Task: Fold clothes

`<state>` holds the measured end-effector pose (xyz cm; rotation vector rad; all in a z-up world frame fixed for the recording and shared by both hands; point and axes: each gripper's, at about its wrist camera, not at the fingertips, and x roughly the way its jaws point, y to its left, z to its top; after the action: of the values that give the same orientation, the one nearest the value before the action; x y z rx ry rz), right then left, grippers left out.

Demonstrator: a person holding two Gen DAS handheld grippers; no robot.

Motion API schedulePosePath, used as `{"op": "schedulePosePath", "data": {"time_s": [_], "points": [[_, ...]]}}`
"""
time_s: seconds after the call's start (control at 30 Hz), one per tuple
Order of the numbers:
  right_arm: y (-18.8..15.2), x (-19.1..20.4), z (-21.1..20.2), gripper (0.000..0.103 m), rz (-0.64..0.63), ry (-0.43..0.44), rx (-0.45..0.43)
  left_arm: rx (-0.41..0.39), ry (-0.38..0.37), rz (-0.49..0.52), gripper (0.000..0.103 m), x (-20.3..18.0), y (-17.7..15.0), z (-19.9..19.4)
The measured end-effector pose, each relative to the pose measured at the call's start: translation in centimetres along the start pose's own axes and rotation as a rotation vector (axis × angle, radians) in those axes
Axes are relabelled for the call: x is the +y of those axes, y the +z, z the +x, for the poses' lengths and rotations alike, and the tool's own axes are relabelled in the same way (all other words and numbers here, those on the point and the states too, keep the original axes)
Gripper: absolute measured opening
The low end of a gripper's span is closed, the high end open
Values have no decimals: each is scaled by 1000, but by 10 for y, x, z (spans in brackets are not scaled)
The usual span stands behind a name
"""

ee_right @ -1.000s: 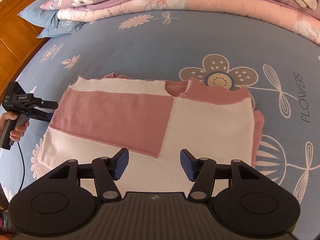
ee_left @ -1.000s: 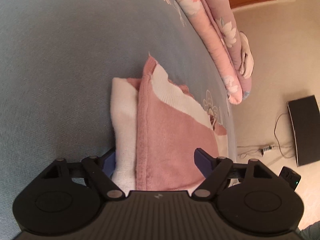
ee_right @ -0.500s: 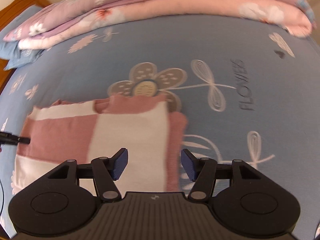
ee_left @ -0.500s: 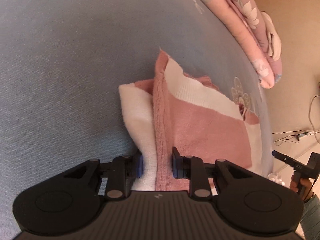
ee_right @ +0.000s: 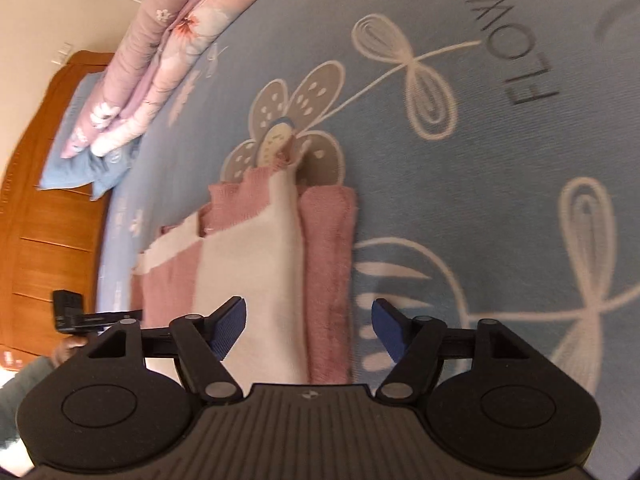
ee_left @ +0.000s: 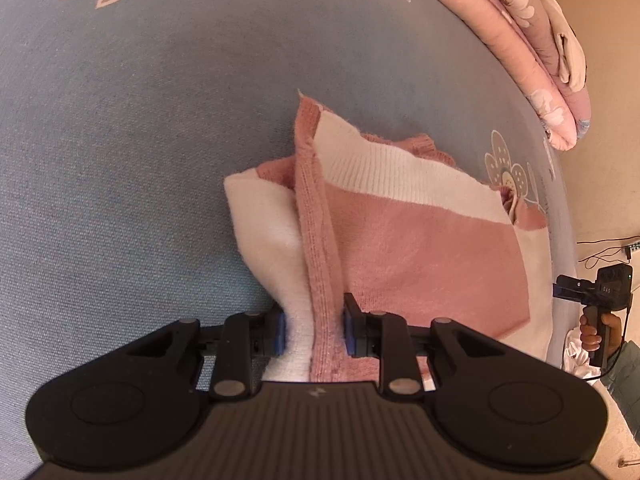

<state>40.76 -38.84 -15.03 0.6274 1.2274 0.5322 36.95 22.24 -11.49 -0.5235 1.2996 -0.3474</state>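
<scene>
Two hand-held grippers work one pink-and-white sweater (ee_left: 420,248) that lies partly folded on the blue flowered bed (ee_left: 120,120). The left hand-held gripper (ee_left: 314,328) is pinching a bunched edge of the knit, white layer and pink layer together, at 6 o'clock in its view. The right hand-held gripper (ee_right: 308,326) is spread wide, and the sweater's opposite edge, with its rolled pink strip, runs between its fingers toward 12 o'clock. The risk, as I judge it, is uneven layers: the left pinch gathers two thicknesses, so a pull could drag the lower layer and skew the fold, or let one thickness slip free. The right one, closing as it stands, might catch only the white panel and miss the pink strip beside it. The sweater's near edges are hidden under both gripper bodies, so how deep the left pinch bites cannot be told. The right view is blurred; whether its fingers touch the fabric is probably not settled. A folded quilt (ee_right: 160,60) lies at 11 o'clock, well apart.
</scene>
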Motion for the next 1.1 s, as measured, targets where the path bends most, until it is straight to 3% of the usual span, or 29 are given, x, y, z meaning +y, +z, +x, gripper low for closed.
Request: {"op": "schedulePosePath", "data": {"time_s": [0.2,0.47,0.57,0.7,0.73,0.77,0.8,0.83,0.87,0.97,1.1], "points": [[11,6,16,98,-26,93,20,1,2,-9,25,0,0,1],[4,13,20,90,-53,133,56,1,-33,-40,25,1,-3,-1],[7,7,23,86,6,163,27,6,-75,-46,25,2,-6,3],[14,23,33,86,-86,130,36,26,-85,-47,25,4,3,6],[15,27,34,84,-107,120,38,27,-81,-34,25,3,3,5],[14,27,33,74,-115,102,39,22,-78,-36,25,3,2,4],[13,23,29,57,-105,81,34,15,-76,-48,25,3,0,4],[13,17,26,47,-79,63,28,6,-75,-58,25,3,-1,4],[12,12,24,26,-52,44,22,-4,-73,-67,25,2,-3,4],[10,12,21,26,-35,33,18,-29,-51,-67,25,-1,-7,2],[4,38,20,27,-98,-99,9,-50,28,-28,23,-17,-10,0]]}}
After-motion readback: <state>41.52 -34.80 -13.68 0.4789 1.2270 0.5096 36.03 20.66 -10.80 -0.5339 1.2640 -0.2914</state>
